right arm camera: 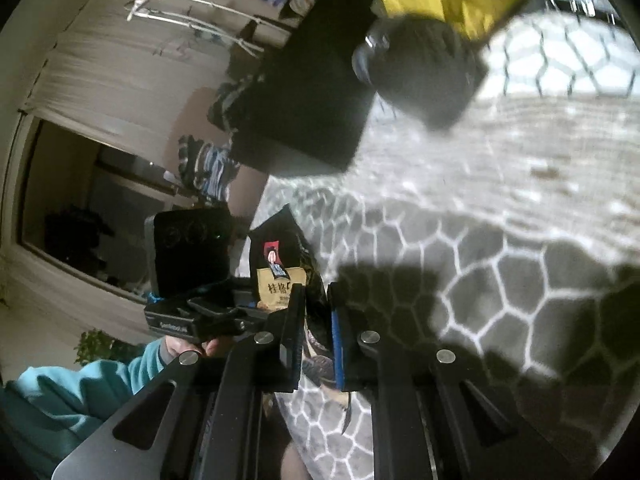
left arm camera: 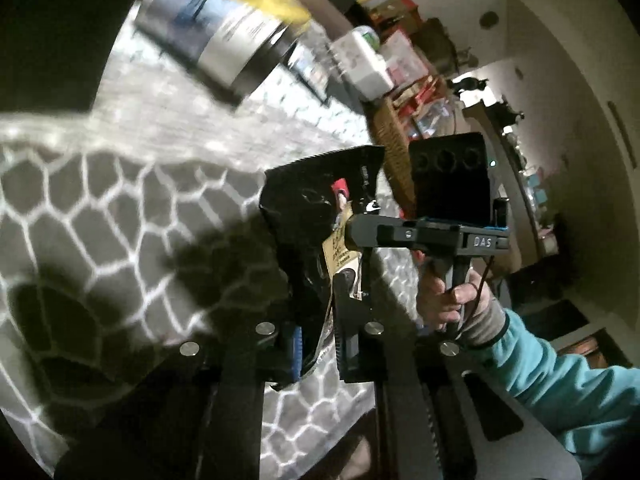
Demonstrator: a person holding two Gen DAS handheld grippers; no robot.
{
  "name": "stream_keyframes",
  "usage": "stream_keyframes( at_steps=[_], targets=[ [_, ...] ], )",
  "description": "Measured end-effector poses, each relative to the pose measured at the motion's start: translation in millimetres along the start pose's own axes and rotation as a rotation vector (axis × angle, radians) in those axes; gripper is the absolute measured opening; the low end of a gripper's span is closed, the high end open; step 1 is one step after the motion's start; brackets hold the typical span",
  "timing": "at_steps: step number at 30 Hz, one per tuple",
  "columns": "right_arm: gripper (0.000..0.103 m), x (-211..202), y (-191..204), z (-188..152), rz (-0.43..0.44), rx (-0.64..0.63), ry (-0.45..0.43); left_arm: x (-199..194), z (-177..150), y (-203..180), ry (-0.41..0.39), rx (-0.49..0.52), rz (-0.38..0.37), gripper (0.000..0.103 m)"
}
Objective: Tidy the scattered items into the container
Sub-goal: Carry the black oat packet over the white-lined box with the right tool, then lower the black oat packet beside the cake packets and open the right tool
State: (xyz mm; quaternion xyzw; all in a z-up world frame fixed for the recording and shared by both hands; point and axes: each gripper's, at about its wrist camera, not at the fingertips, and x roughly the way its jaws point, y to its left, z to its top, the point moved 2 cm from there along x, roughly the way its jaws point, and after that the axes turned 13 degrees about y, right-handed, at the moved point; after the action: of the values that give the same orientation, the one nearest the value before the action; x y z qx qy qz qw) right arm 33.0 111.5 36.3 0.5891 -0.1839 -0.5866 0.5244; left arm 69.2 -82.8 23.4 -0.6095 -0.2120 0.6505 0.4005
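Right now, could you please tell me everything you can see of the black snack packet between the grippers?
The black snack packet is a glossy, crinkled foil-like pouch with a tan label, dark characters and a small red-backed figure. It is held roughly upright above the honeycomb-patterned rug, with the left gripper and right gripper both shut on it.

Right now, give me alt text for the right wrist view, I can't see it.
The right gripper is shut on a black snack packet, above a grey honeycomb-patterned rug. The left gripper, held by a teal-sleeved hand, grips the same packet.
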Motion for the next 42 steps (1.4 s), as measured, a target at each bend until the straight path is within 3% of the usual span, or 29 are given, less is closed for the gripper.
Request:
stream_keyframes(
  at_steps=[6,15,23,27,33,42],
  targets=[
    [0.01,-21,40,24,-0.029,-0.048,-0.077,-45,26,-32,-0.064,0.037,0.007,0.011],
    [0.011,-10,103,99,-0.136,-0.078,-0.114,-127,76,-54,-0.086,0.058,0.199,0.011],
    [0.012,20,132,185,-0.239,-0.079,-0.095,-197,125,-34,-0.086,0.031,0.319,0.012],
    [0.012,53,123,223,-0.35,-0.057,-0.046,-202,153,1,-0.02,-0.008,0.395,0.014],
    [0.012,113,89,258,-0.514,0.035,0.102,-182,175,64,0.119,-0.056,0.466,0.016],
    [0.014,160,81,282,-0.828,-0.06,0.312,-152,197,107,0.263,-0.089,0.47,0.02]
  ],
)
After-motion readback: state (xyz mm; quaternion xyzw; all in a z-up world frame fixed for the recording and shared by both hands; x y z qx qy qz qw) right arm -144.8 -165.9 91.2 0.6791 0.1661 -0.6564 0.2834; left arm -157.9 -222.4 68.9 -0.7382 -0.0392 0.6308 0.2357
